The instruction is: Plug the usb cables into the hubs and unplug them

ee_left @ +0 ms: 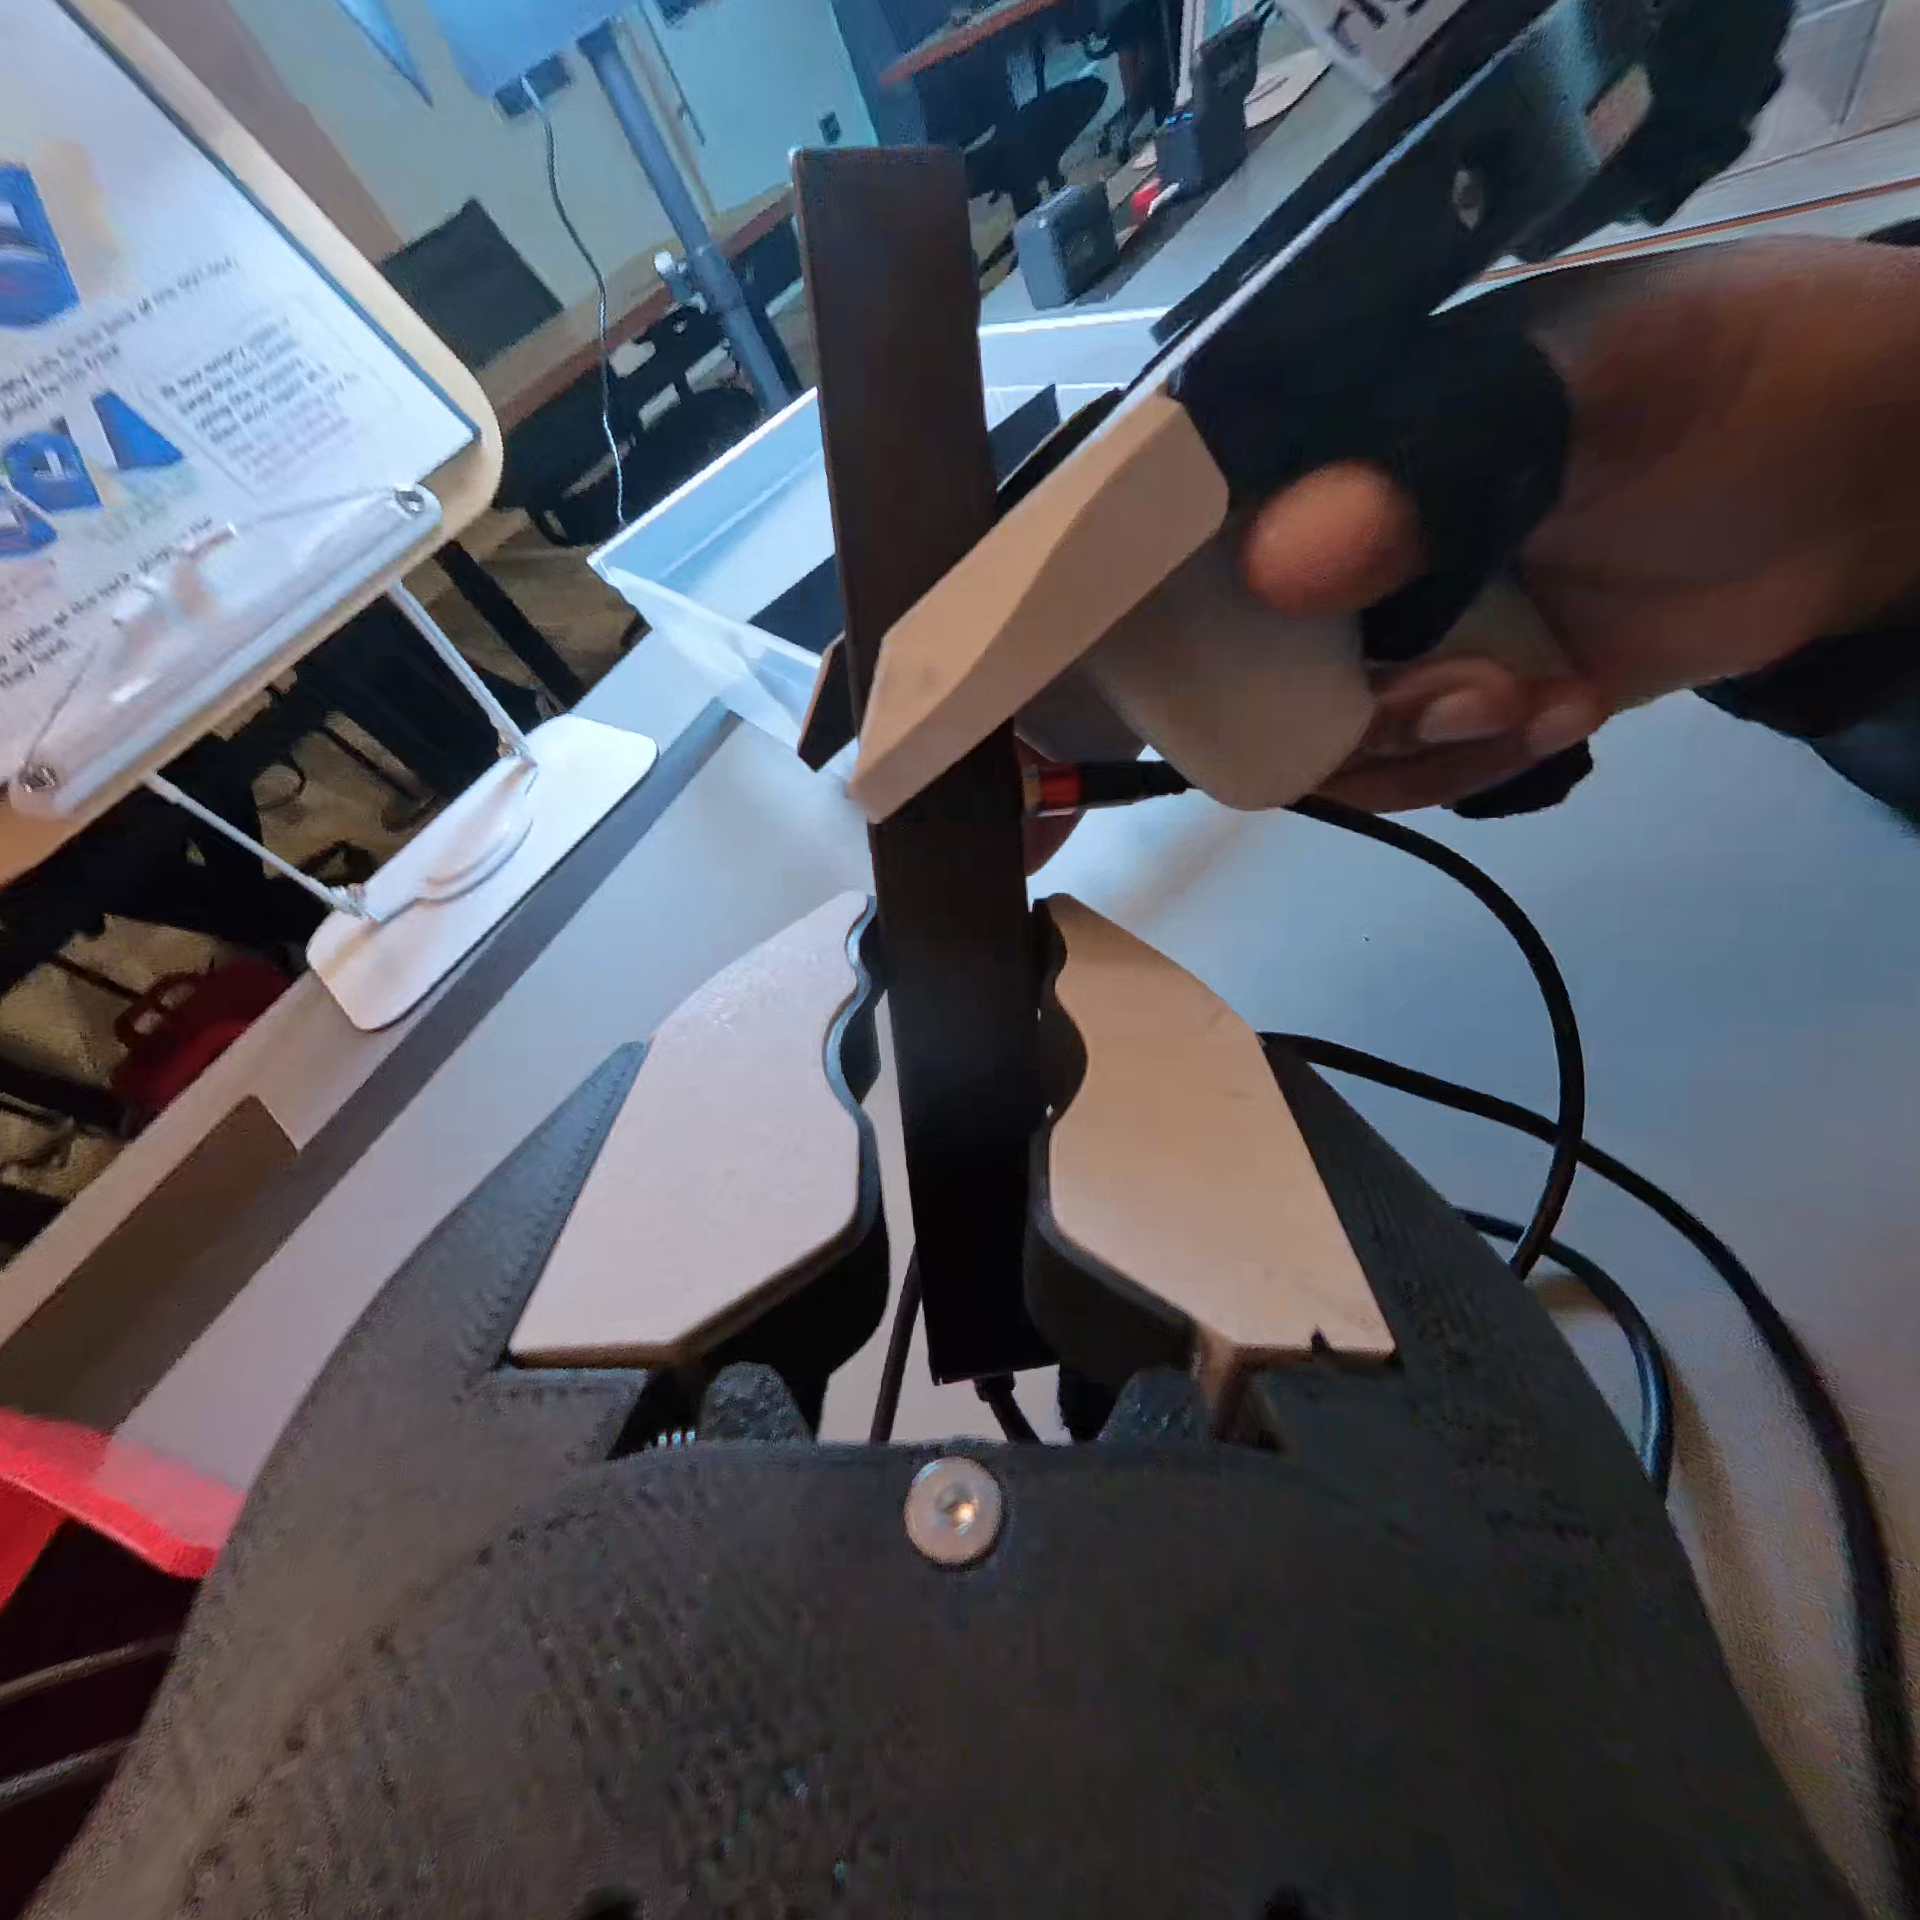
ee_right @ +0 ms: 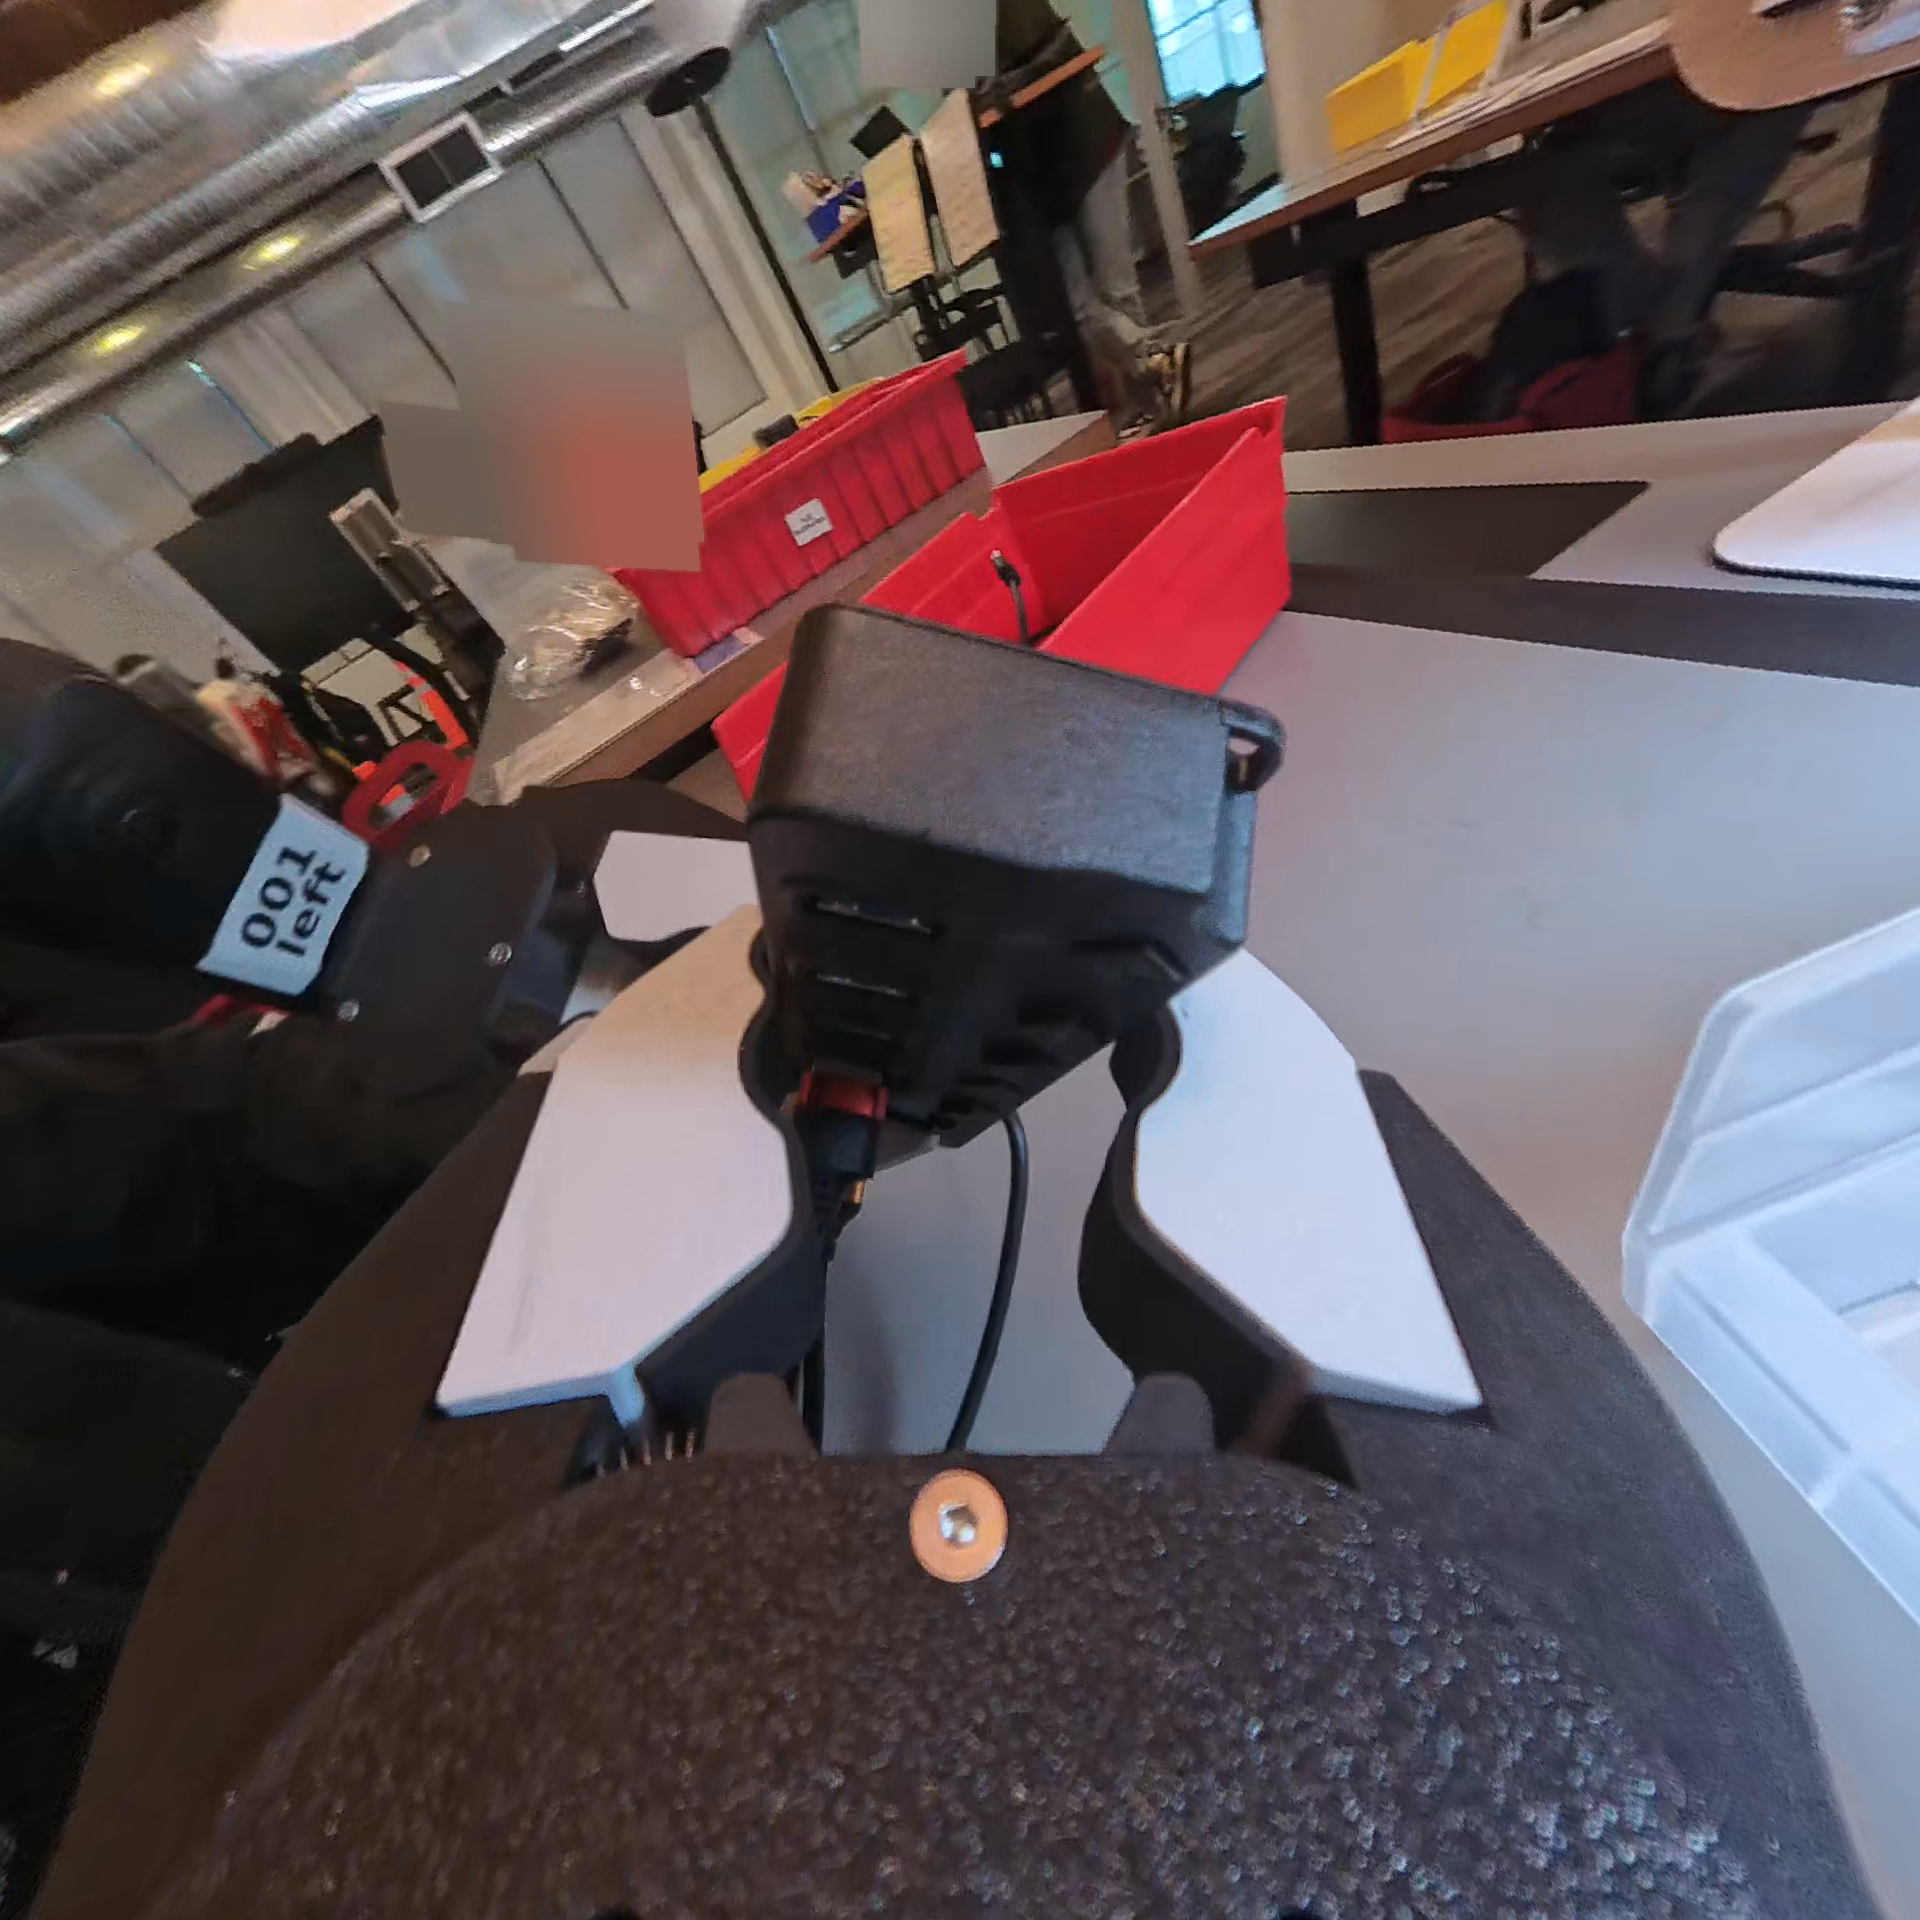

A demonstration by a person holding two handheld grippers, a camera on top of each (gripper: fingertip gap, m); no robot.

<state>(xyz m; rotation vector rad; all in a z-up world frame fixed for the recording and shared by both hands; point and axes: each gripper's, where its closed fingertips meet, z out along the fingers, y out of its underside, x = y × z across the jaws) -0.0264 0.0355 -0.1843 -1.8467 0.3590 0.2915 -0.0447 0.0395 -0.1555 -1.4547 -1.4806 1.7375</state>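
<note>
A black USB hub stands upright, edge-on, clamped between my left gripper's fingers. In the right wrist view the hub shows its row of ports. A red-collared USB plug sits in the lowest port, and it also shows in the left wrist view on the hub's right side. Its black cable loops down onto the table. My right gripper, held by a gloved hand, is open. Its fingers lie on either side of the hub's port end, around the plug.
A clear plastic bin stands behind the hub and also shows in the right wrist view. A sign on a white stand is at the left. Red bins sit at the far edge of the grey table. My two grippers' fingertips are within a few centimetres of each other.
</note>
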